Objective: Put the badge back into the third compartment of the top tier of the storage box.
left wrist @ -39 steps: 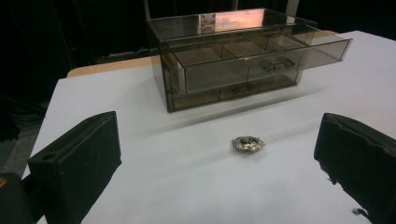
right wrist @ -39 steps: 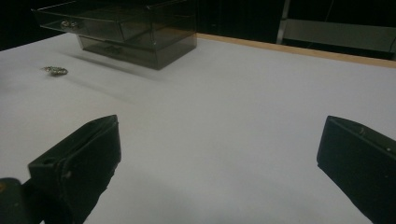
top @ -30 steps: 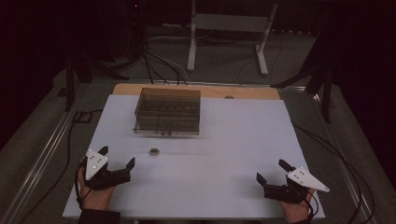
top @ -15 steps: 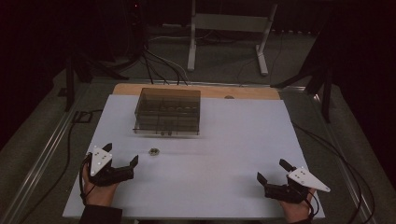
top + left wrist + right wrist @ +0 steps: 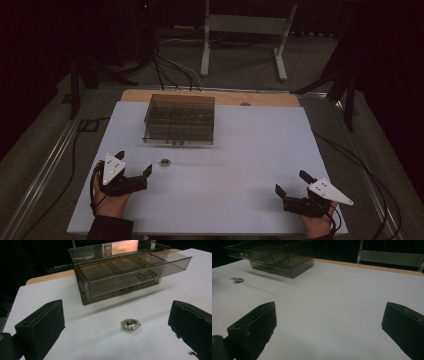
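High view: a white-topped table (image 5: 240, 165) with a wooden strip along its far edge carries a smoky transparent plastic organiser box (image 5: 180, 119) toward its far left, and a grey metal stand (image 5: 245, 30) and black floor cables (image 5: 165, 70) lie beyond in the dark. A small silver brooch with a dark green centre stone (image 5: 164, 161) lies flat on the bare tabletop in front of the box, apart from it, with nothing between it and the tongs. In the left gripper view the box's upper drawer (image 5: 130, 270) stands pulled out, its compartments apparently empty, though reflections blur them. The left gripper (image 5: 134, 172), at the near left corner, has its jaws spread wide and holds nothing; the brooch (image 5: 131, 323) lies ahead between them, untouched, its long axis running across that view. The right gripper (image 5: 290, 184), at the near right corner, is likewise wide apart over bare table and grips nothing.
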The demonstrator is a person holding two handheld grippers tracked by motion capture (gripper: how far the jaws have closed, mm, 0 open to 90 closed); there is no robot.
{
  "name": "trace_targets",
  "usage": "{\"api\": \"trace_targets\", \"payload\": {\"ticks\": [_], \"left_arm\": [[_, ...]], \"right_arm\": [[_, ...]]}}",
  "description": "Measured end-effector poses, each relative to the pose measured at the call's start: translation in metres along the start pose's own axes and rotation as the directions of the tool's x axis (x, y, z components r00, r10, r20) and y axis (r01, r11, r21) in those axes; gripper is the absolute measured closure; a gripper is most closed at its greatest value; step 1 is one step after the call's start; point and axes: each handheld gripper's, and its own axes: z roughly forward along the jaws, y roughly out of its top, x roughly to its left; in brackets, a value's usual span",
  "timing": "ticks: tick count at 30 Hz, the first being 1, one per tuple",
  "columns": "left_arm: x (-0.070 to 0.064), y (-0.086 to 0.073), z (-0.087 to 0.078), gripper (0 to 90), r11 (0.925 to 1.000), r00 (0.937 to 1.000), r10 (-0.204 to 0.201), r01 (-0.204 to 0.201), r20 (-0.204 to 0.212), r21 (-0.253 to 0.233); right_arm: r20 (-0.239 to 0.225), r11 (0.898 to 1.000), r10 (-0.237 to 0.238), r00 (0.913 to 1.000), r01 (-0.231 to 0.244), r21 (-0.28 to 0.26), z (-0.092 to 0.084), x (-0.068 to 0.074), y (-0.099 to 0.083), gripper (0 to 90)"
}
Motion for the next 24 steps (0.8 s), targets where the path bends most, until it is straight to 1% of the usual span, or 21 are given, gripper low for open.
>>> {"api": "trace_targets", "payload": {"ticks": [20,24], "left_arm": [[-0.003,0.004,0.013,1.4,0.9998,0.9996,0.016,-0.016,0.022,0.013],[-0.002,0.004,0.017,1.4,0.9999,0.9993,0.009,-0.009,0.037,0.011]], "right_arm": [[0.001,1.000,0.003,1.0000,-0.003,0.003,0.000,0.000,0.000,0.0],[-0.004,1.000,0.001,1.0000,-0.001,0.004,0.000,0.000,0.000,0.0]]}}
